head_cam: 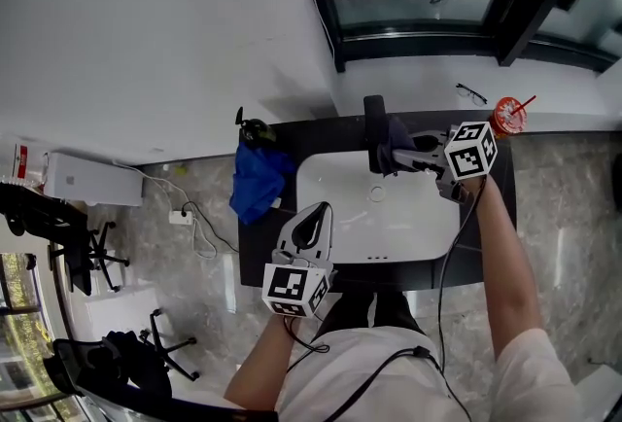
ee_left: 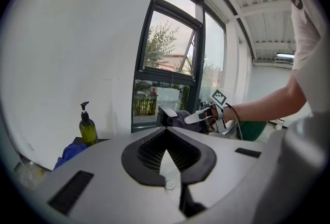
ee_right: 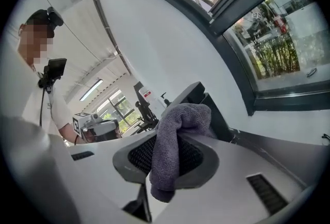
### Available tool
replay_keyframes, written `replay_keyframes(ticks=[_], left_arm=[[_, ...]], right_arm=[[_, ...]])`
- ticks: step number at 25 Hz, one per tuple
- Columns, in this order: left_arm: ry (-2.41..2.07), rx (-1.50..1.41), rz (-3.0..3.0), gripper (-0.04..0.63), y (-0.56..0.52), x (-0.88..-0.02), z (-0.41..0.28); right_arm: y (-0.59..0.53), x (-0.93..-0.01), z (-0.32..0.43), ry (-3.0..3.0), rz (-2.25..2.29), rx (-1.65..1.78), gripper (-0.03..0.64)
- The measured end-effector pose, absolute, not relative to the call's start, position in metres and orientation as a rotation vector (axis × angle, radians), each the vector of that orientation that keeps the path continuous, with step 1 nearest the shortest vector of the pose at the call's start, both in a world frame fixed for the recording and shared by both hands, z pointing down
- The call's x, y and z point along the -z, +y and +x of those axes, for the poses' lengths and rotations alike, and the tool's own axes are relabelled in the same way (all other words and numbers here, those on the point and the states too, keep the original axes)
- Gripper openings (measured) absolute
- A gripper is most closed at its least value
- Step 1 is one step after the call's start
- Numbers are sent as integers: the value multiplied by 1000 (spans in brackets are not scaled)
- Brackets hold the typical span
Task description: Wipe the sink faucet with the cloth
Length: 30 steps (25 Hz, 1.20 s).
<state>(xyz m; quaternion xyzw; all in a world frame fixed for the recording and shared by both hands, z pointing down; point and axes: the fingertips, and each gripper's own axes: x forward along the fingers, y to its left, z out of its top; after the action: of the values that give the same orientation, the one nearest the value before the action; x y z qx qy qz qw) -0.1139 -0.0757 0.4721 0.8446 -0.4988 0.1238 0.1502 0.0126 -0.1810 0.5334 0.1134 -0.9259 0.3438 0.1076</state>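
Head view: one white, rounded-rectangular sink (head_cam: 418,235) is set in a dark counter (head_cam: 255,260). One black, slab-shaped faucet (head_cam: 373,130) stands at the basin's back edge. One grey terry cloth (head_cam: 397,146) is pressed against the faucet's right side, pinched in the right tongs (head_cam: 414,158). The left tongs (head_cam: 313,221) are held over the basin's front left corner. One crumpled blue fabric (head_cam: 258,182) lies on the counter's left end.

Left gripper view: the ribbed pads of the left tongs (ee_left: 167,132) are seen with their tips together and nothing between them. One green pump bottle (ee_left: 87,128) is noted at the left.

Right gripper view: the right tongs (ee_right: 175,141) are clamped on the cloth (ee_right: 169,158), which is draped in soft looped folds and touches the flat-sided faucet (ee_right: 207,103).
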Motion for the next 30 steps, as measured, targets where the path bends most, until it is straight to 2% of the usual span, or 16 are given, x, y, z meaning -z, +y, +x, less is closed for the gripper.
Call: replay_keyframes(ticks=[9, 15, 23, 30], left_arm=[[-1412, -334, 2448, -2, -78, -468, -101], [-1412, -336, 2441, -2, -77, -471, -104], [-1428, -348, 2429, -2, -78, -471, -109], [-1438, -357, 2413, -2, -78, -474, -112]], right_arm=[[-87, -546, 10, -2488, -136, -1091, 78], [-110, -517, 28, -2638, 19, -1018, 78], [-121, -532, 7, -2613, -50, -1050, 78], [-171, -543, 14, -2609, 96, -1067, 78]])
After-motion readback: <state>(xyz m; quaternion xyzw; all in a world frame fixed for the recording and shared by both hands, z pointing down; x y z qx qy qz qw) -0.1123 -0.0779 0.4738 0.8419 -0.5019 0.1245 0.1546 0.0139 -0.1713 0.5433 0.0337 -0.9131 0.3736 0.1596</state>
